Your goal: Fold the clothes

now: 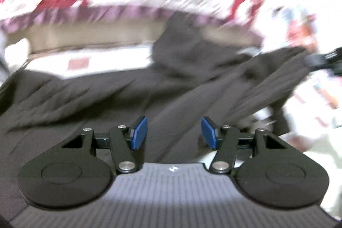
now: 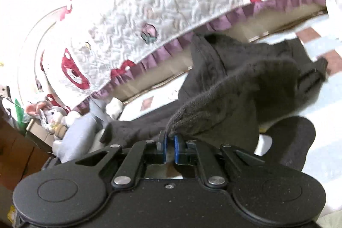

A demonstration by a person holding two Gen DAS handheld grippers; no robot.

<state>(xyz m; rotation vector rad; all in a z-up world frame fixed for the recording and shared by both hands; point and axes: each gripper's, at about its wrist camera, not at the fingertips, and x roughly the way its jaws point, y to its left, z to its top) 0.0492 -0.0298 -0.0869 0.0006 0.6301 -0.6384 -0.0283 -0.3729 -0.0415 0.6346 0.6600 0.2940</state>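
Observation:
A dark grey fleecy garment [image 1: 149, 95] lies spread and rumpled across the pale floor, blurred in the left wrist view. My left gripper [image 1: 174, 131] hovers over it with its blue pads [image 1: 140, 133] well apart and nothing pinched between them. My right gripper [image 2: 170, 140] is shut on an edge of the same garment [image 2: 235, 87], which rises from its pads in a lifted fold. At the right edge of the left wrist view, the right gripper [image 1: 327, 61] shows as a dark blur at a raised corner of the cloth.
A white quilt [image 2: 149, 14] with red bear faces and a purple frill hangs over the bed edge just behind the garment. Plush toys [image 2: 51, 114] and a pale blue cloth [image 2: 79, 136] lie at the left. Brown furniture [image 2: 12, 153] stands at the far left.

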